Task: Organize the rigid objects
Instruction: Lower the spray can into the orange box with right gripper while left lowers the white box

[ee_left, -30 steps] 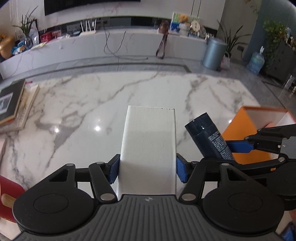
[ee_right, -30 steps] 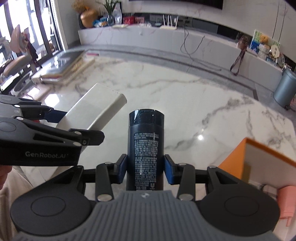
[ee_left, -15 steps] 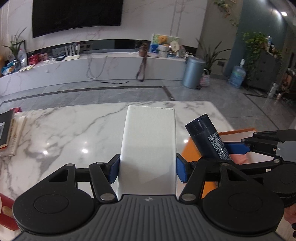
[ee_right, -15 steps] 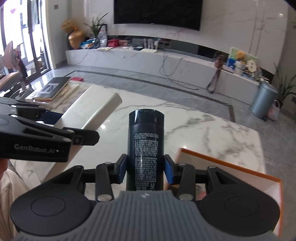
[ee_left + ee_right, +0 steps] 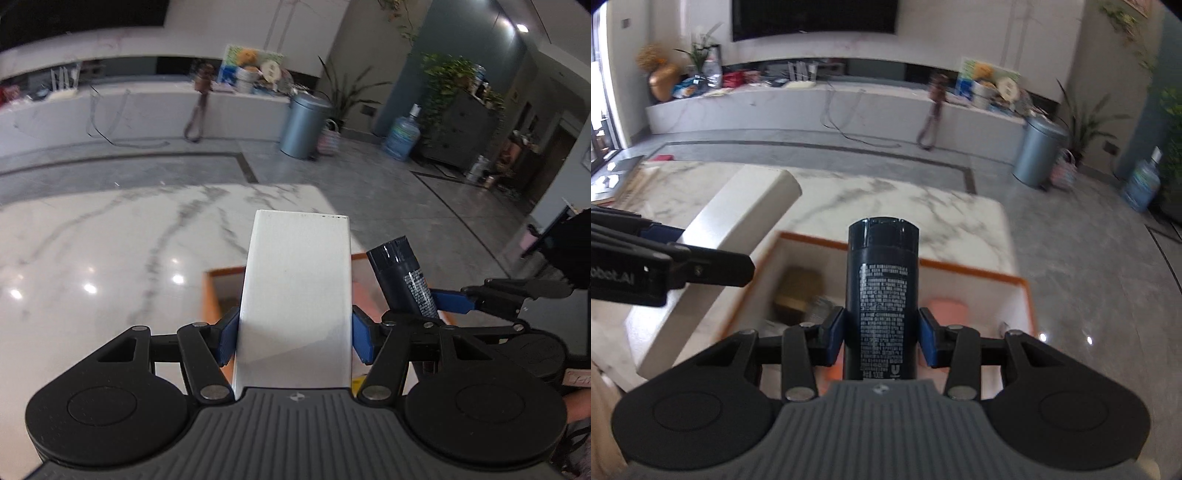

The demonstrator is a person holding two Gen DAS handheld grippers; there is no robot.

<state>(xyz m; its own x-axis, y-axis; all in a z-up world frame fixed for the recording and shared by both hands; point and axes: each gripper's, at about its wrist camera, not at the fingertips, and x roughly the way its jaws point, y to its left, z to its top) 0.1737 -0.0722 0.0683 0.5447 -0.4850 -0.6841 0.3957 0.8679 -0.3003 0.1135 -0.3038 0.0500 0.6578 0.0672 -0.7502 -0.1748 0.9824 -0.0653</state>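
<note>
Clamping white box [image 5: 295, 295] in left claw [image 5: 293, 334], right claw [image 5: 881, 338] gripping dark bottle [image 5: 882, 295], right view alone shows pink item [image 5: 947, 310]

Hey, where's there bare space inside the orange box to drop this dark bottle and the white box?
Inside the orange-rimmed white box, the far strip under the rim and the right side past the pink block look bare. The left part is crowded: a brown block and blurred clutter. The marble tabletop left of the box is also bare.

Daylight is glaring off the marble table [image 5: 92, 258] in bright spots; motion blur is smearing the background, and fisheye distortion is bending both views' dim edges.
</note>
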